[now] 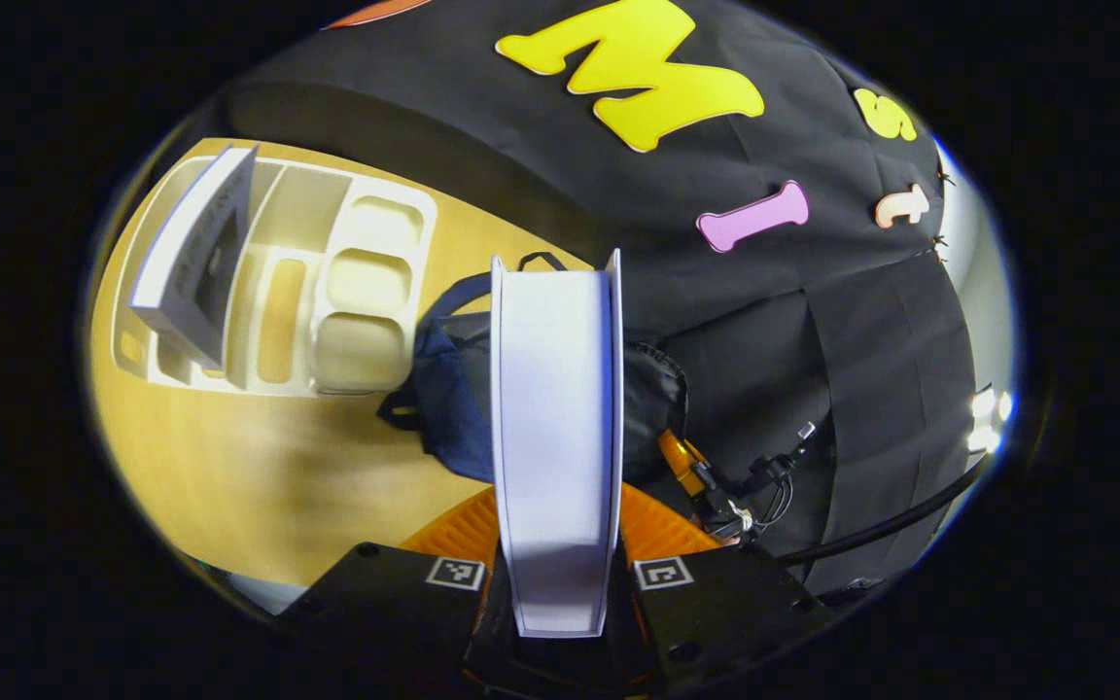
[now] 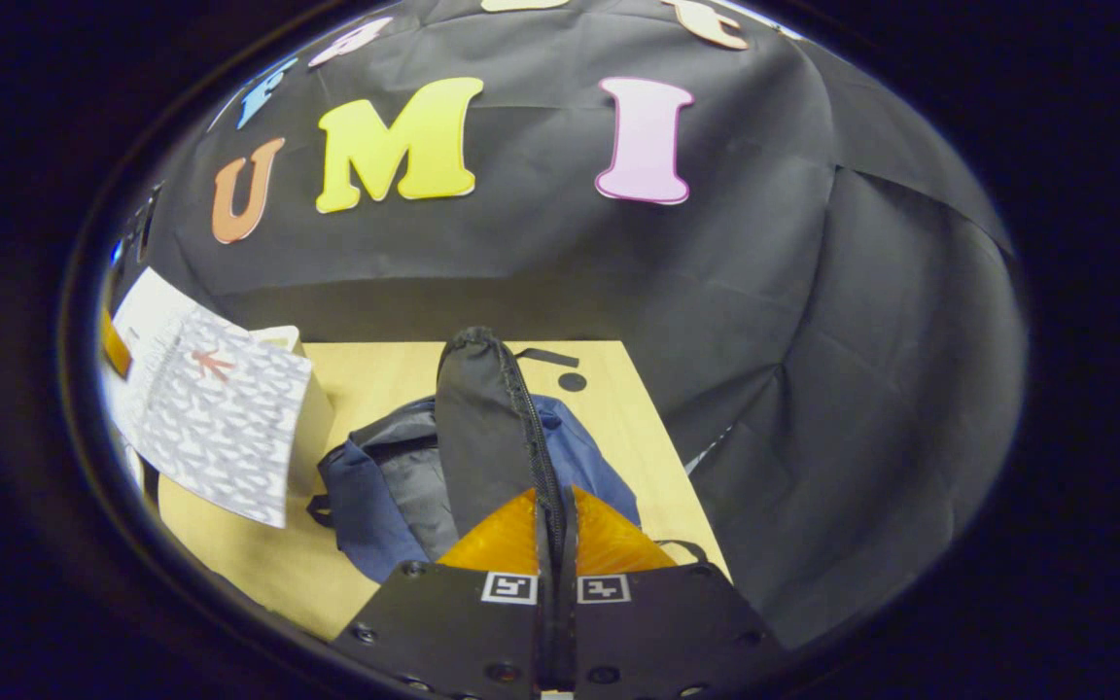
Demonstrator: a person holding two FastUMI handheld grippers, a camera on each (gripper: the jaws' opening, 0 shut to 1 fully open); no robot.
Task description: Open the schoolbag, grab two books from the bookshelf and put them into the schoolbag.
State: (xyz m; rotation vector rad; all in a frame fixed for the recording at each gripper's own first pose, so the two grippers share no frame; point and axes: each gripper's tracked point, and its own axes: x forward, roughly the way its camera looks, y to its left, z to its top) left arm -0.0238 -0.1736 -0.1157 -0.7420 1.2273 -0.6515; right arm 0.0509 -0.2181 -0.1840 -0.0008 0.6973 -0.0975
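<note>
Schoolbag (image 2: 380,486) lies on the tabletop (image 2: 638,437), its flap (image 2: 482,428) pinched in my closed right gripper (image 2: 556,544). My left gripper (image 1: 557,574) clamps a white book (image 1: 555,408) edge-on above it; another book (image 1: 195,253) leans in the bookshelf (image 1: 366,292).

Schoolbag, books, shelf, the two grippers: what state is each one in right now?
Schoolbag: open, flap lifted.
Flap: pinched upright by right gripper.
White book: upright, clamped in left gripper.
Patterned book: leaning in bookshelf.
</note>
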